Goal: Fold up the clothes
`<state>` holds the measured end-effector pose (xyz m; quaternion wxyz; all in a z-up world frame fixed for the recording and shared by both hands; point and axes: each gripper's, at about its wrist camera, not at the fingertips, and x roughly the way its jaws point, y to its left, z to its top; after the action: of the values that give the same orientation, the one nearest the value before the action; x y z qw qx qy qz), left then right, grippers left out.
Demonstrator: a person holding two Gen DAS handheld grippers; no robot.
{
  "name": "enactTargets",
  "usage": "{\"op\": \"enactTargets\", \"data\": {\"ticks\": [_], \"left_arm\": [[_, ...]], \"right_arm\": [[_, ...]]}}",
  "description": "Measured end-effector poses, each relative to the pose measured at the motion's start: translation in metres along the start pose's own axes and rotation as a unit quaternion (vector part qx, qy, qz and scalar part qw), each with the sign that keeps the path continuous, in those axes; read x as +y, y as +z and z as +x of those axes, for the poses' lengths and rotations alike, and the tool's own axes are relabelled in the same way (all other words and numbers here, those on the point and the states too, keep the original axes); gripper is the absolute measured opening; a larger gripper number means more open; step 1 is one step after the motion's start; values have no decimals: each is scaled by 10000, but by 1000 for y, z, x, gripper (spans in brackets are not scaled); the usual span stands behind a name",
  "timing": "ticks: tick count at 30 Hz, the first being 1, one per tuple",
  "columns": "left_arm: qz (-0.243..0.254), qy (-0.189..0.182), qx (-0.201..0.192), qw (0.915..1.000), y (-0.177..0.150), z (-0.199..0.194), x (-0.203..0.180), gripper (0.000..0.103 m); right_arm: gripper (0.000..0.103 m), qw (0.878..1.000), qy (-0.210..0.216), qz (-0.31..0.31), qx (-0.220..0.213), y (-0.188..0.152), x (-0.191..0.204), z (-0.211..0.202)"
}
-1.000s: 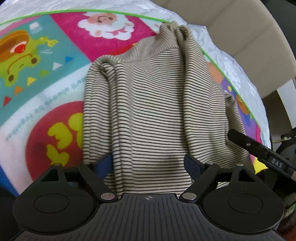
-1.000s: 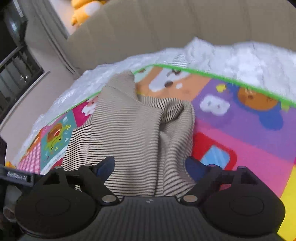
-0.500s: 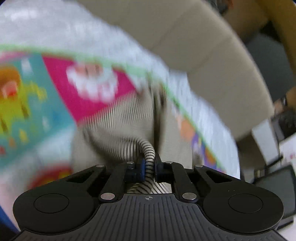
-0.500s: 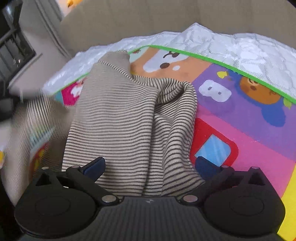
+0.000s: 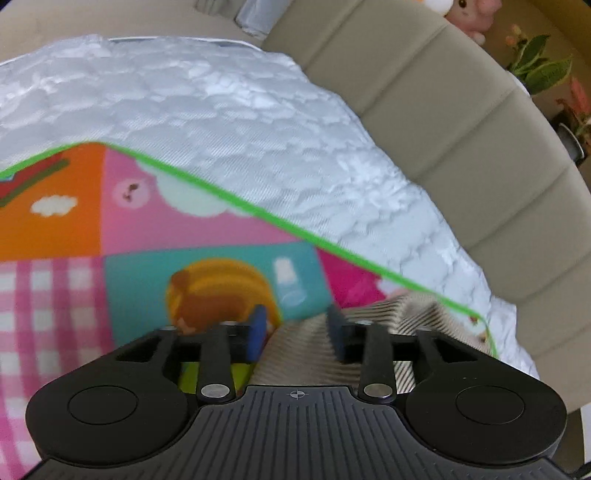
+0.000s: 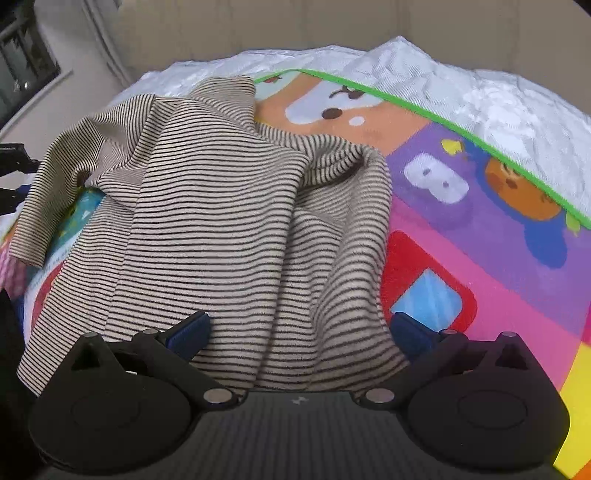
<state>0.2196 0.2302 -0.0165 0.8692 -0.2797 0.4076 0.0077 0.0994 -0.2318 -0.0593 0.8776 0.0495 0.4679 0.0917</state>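
A beige sweater with thin dark stripes (image 6: 221, 221) lies rumpled on a colourful play mat (image 6: 480, 221). Its left sleeve (image 6: 48, 184) is raised and draped over toward the body. My right gripper (image 6: 299, 334) hangs open over the near hem, with its blue pads (image 6: 188, 332) wide apart and the cloth lying loose between them. In the left wrist view, my left gripper (image 5: 297, 332) has its fingers partly spread. A fold of the sweater (image 5: 299, 358) sits between them, and more striped cloth (image 5: 399, 314) shows to the right.
The mat (image 5: 184, 229) has a green border and rests on a white quilted cover (image 5: 221, 110). A beige padded backrest (image 5: 443, 92) curves around the far side. Potted plants (image 5: 543, 70) and a plush toy (image 5: 476, 14) stand beyond it.
My left gripper shut on the sweater's edge, swung it up and left, and now has its fingers parted again. The sleeve now lies folded over. My right gripper stayed open and moved closer.
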Motion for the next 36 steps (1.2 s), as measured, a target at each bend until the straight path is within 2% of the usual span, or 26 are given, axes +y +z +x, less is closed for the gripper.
{"op": "enactTargets", "data": {"ticks": [3, 5, 7, 10, 12, 14, 15, 17, 19, 22, 24, 25, 26, 27, 28, 29, 30, 33, 36], "left_arm": [[388, -12, -280, 9989, -5, -19, -14, 61], [710, -52, -540, 9960, -10, -31, -34, 75], [903, -38, -779, 9929, -14, -32, -62, 76], [1260, -168, -895, 9878, -27, -15, -112, 81], [1502, -262, -960, 9836, -36, -3, -146, 81], [2074, -336, -855, 9739, -46, 19, -175, 82], [2468, -399, -760, 9653, -51, 28, -187, 82], [3426, -504, -611, 9361, -64, 39, -201, 87], [4288, -577, -455, 9004, -76, 47, -210, 93], [5028, -477, -217, 8628, -85, 68, -210, 93], [5484, -401, -58, 8352, -90, 82, -210, 93], [5575, -386, 41, 8293, -92, 90, -210, 92], [5628, -377, 147, 8256, -93, 99, -210, 88], [5712, -359, 232, 8197, -95, 106, -209, 81], [5810, -345, 312, 8126, -97, 111, -209, 52], [5690, -300, 287, 8213, -92, 115, -206, 20], [5507, -246, 233, 8340, -84, 118, -203, 12], [4938, -81, 69, 8695, -60, 127, -192, 11], [4344, 83, -96, 9006, -37, 135, -181, 12]], "right_arm": [[103, 9956, -369, -591, -634, 6, 19, -22], [103, 9892, -477, -917, -1036, 15, 34, -35], [103, 9851, -428, -1109, -1245, 28, 54, -39], [103, 9789, -452, -1418, -1398, 50, 90, -27], [103, 9714, -759, -1720, -1453, 60, 117, -6], [99, 9581, -1174, -2193, -1418, 66, 133, 23], [92, 9507, -1345, -2444, -1353, 69, 137, 36], [78, 9406, -1483, -2839, -1122, 74, 128, 50], [76, 9383, -1468, -2982, -955, 79, 105, 49], [75, 9443, -1301, -2900, -851, 86, 71, 39], [57, 9481, -1070, -2898, -753, 89, 59, 38], [36, 9497, -954, -2897, -704, 91, 53, 38], [18, 9506, -829, -2926, -624, 93, 49, 39], [13, 9479, -769, -3028, -628, 97, 49, 37], [11, 9425, -773, -3169, -731, 102, 50, 34], [11, 9367, -777, -3309, -834, 106, 51, 31], [10, 9342, -848, -3329, -961, 116, 47, 28], [10, 9334, -1238, -3062, -1404, 159, 19, 25], [11, 9407, -1466, -2703, -1434, 187, -10, 51]]}}
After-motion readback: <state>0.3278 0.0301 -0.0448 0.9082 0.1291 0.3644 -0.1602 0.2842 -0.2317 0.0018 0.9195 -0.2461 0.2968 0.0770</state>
